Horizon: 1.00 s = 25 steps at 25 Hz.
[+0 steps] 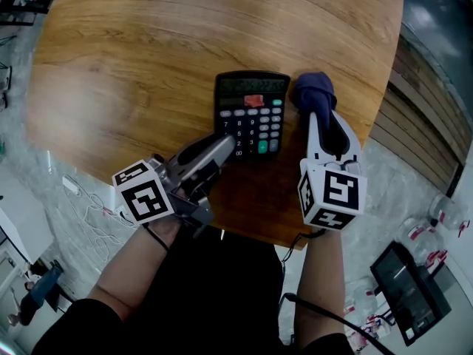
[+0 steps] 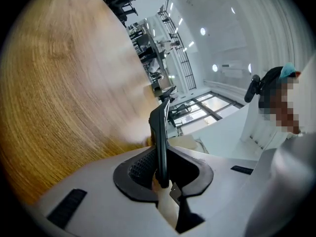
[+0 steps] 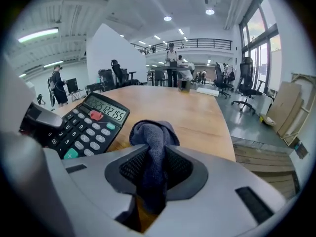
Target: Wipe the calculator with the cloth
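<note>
A black calculator (image 1: 251,113) lies on the round wooden table (image 1: 140,50), its display showing digits. My left gripper (image 1: 228,143) is shut on the calculator's near left edge. In the left gripper view the calculator (image 2: 159,127) stands edge-on between the pads. A dark blue cloth (image 1: 314,87) is bunched just right of the calculator, at its top right corner. My right gripper (image 1: 319,117) is shut on it. In the right gripper view the cloth (image 3: 152,135) is pinched between the pads and bulges out past the tips, with the calculator (image 3: 89,125) to its left.
The table's near edge (image 1: 259,239) runs just behind both grippers, and its right edge (image 1: 384,102) is close to the cloth. Beyond it are floor, wooden slats (image 1: 421,117) and a dark case (image 1: 410,291). Cables (image 1: 89,202) lie on the floor at the left.
</note>
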Motion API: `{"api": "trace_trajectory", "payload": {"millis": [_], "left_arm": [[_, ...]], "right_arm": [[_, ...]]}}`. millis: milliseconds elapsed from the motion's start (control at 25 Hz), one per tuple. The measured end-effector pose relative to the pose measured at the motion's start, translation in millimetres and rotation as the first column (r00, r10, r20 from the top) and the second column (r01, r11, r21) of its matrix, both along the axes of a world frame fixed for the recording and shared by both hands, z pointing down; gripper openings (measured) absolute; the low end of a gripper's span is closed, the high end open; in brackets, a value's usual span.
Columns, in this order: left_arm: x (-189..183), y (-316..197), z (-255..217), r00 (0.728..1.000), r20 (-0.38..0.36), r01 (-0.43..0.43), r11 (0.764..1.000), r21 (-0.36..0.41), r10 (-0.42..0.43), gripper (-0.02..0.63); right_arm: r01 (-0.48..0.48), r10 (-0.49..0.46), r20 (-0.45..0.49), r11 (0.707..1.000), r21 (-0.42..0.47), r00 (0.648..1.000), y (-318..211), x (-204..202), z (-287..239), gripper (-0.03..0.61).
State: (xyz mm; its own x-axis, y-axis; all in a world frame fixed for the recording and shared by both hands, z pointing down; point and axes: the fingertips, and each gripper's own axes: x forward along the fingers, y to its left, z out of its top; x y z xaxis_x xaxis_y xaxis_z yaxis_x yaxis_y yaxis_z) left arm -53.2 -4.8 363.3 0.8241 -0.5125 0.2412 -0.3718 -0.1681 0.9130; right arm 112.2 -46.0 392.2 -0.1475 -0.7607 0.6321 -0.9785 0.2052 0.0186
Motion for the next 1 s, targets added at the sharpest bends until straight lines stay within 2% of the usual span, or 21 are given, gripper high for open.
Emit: {"api": "trace_trajectory", "payload": {"millis": [200, 400, 520, 800, 1000], "left_arm": [[3, 1, -4, 1.000, -0.011, -0.016, 1.000, 0.013, 0.017, 0.071], [5, 4, -20, 0.999, -0.026, -0.047, 0.998, 0.030, 0.048, 0.071], [10, 4, -27, 0.997, -0.029, -0.071, 0.996, 0.047, 0.072, 0.071], [16, 7, -28, 0.990, -0.034, -0.131, 0.989, 0.075, 0.134, 0.071], [19, 9, -29, 0.989, -0.038, -0.142, 0.987, 0.074, 0.145, 0.071]], "right_arm": [[-0.081, 0.068, 0.092, 0.986, 0.148, 0.993, 4, 17, -54, 0.087], [-0.092, 0.052, 0.149, 0.956, 0.279, 0.987, 8, 7, -127, 0.086], [-0.060, 0.013, 0.165, 0.956, 0.286, 0.986, 8, -15, -138, 0.087], [-0.006, -0.030, 0.187, 0.982, 0.190, 0.982, 9, -68, -97, 0.086], [0.042, -0.092, 0.234, 0.977, 0.209, 0.968, 14, -103, -107, 0.087]]}}
